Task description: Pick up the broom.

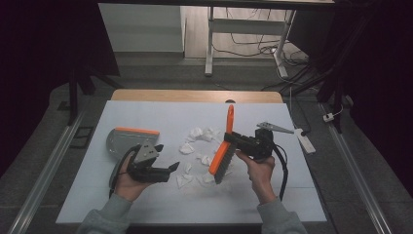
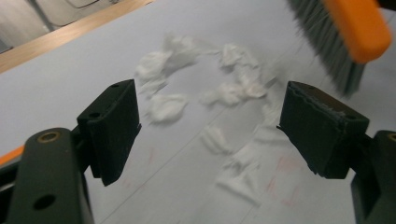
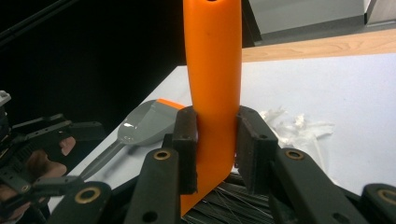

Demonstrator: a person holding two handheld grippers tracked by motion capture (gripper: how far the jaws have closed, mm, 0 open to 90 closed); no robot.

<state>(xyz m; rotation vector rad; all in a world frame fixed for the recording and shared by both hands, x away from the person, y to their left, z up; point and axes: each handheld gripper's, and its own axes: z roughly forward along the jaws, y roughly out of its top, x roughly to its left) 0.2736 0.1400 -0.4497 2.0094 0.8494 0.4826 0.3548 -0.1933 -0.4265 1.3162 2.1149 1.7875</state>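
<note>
An orange hand brush [image 1: 225,146] with grey bristles [image 1: 223,168] is held up over the white table cover, its handle pointing away from me. My right gripper [image 1: 236,139] is shut on the brush handle [image 3: 214,93]. Several scraps of white paper [image 1: 197,151] lie scattered in the middle of the table; in the left gripper view the scraps [image 2: 205,98] lie beyond the jaws. My left gripper [image 1: 170,168] is low at the left, open, with nothing between its fingers [image 2: 114,126]. A grey dustpan [image 1: 127,139] with an orange edge lies behind the left gripper.
The brush bristles [image 2: 334,56] hang at the upper right of the left gripper view. A wooden table edge [image 1: 195,96] runs along the back. A white power strip [image 1: 304,139] lies at the right edge, with a desk frame [image 1: 210,44] and cables beyond.
</note>
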